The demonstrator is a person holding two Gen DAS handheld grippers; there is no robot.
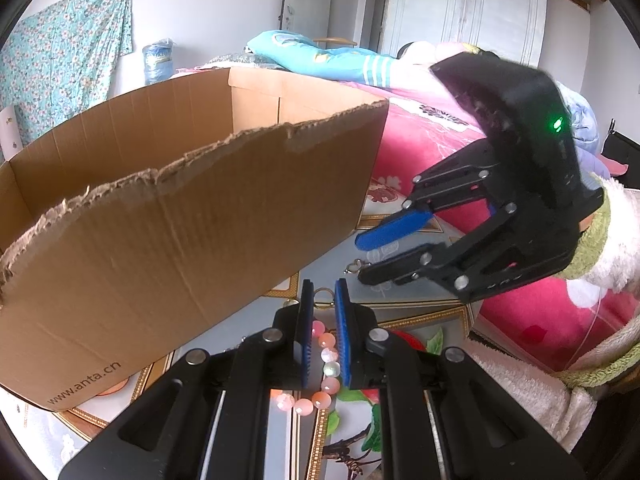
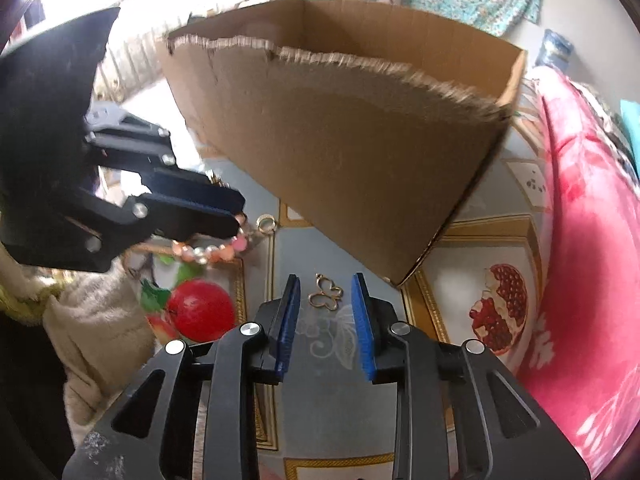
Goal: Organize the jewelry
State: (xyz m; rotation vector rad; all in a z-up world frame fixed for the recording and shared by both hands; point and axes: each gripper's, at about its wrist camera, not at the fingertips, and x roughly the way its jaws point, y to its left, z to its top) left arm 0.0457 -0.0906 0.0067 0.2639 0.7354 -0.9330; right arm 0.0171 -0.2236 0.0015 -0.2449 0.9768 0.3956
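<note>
Cardboard dominates the left of the scene: a brown corrugated box (image 1: 168, 216), open at the top with a ragged torn front edge, stands on a table cover (image 2: 472, 256) printed with fruit and gold borders. Printed lettering runs along the box's lower near face in the left wrist view. Just right of the box's near corner, a small gold ring (image 1: 323, 295) lies on the cover, directly ahead of the left gripper (image 1: 322, 294). That gripper points down at a slant; its blue-padded jaws stand close together, pinching a bracelet of pink and pale beads (image 1: 326, 360), whose strand runs back between the pads and curls beneath the gripper body. In the right wrist view the same bracelet (image 2: 208, 254) hangs in a loop from the left gripper's tips, clear of the printed red fruit below it, with the ring (image 2: 265, 224) just beside. Further right, a gold butterfly-shaped pendant (image 2: 326, 294) lies flat on the cover near the box's front corner. The right gripper (image 2: 326, 286) is poised over it, jaws spread with one pad on either side and neither touching it; nothing is gripped. Seen from the left wrist camera, the right gripper (image 1: 360, 256) is angled downward with a small clasp showing at its lower fingertip. A fluffy cream sleeve (image 1: 616, 240) with green trim backs it. At far right a pink floral bedspread (image 2: 592, 240) borders the table.
</note>
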